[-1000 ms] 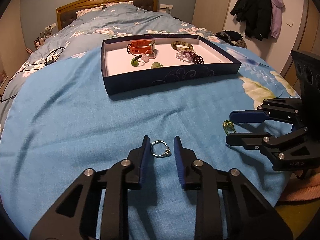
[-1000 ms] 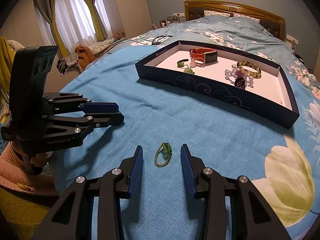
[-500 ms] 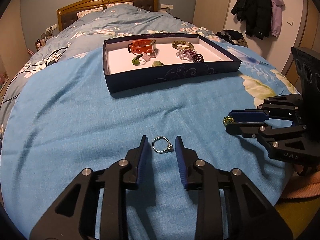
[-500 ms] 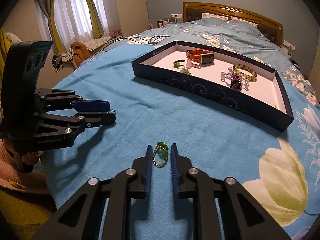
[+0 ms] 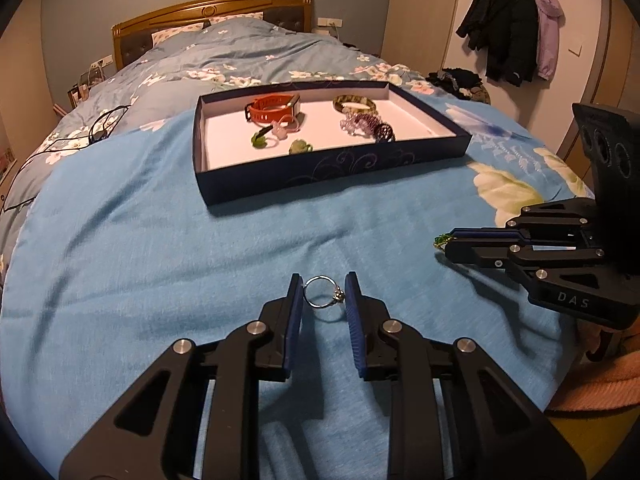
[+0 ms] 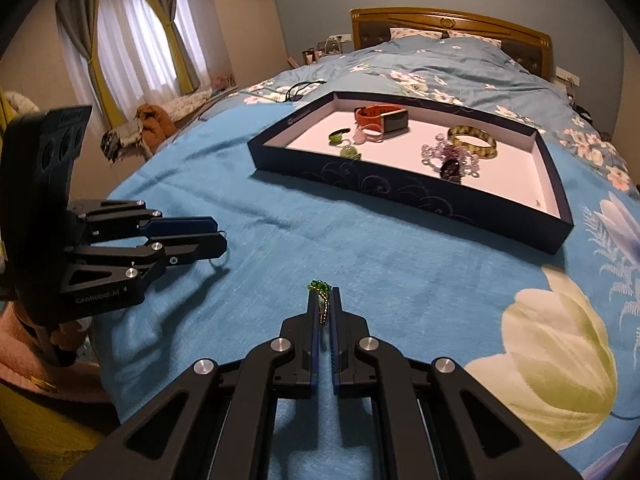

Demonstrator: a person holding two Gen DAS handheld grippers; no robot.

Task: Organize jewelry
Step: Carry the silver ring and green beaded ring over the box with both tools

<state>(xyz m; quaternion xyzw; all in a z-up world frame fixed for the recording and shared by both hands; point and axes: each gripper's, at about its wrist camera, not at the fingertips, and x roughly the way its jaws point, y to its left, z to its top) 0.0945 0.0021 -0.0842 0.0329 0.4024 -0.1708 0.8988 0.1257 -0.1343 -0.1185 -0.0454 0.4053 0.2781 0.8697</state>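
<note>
A silver ring with a small stone stands between the blue pads of my left gripper, touching both pads and raised above the blue blanket; its shadow lies below. My right gripper is shut on a green beaded ring, whose green top sticks out past the fingertips. That ring also shows in the left wrist view. The left gripper appears in the right wrist view. A dark blue tray further up the bed holds an orange watch, a green bangle and several small pieces.
The tray's front wall rises from the blanket between the grippers and the jewelry inside. A black cable lies on the floral duvet at the left. The bed edge drops off near both grippers.
The right gripper closed on the green beaded ring and lifted it. The left gripper narrowed around the silver ring, gripped it and raised it off the blanket.
</note>
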